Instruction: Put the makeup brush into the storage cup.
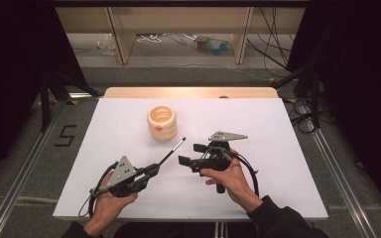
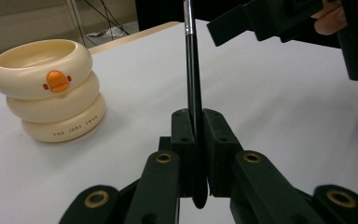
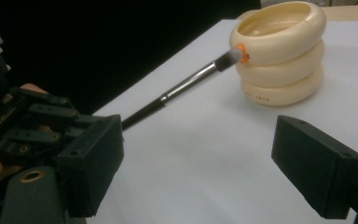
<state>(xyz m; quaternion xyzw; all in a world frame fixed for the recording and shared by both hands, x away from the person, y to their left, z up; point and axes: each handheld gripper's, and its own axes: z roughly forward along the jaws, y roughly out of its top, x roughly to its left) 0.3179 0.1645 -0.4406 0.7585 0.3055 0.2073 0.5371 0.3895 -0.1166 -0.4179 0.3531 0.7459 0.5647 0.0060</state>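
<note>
A cream holder [image 1: 161,124] shaped like three stacked rings, with an orange duck beak on it, stands upright on the white table, back of centre. My left gripper [image 1: 151,171] is shut on the black handle of a makeup brush [image 1: 171,152], whose tip points up and right toward the holder. In the left gripper view, the brush [image 2: 192,79] rises from between the closed jaws, with the holder [image 2: 46,88] to its left. My right gripper [image 1: 192,154] is open and holds nothing, just right of the brush tip. In the right gripper view, the brush [image 3: 186,86] reaches the holder's [image 3: 282,51] beak.
The white table top [image 1: 278,148] has a wooden strip [image 1: 188,92] along its far edge. Beyond it are shelf legs, cables and small items on the floor. A "5" mark [image 1: 65,135] is on the floor to the left. Dark curtains flank both sides.
</note>
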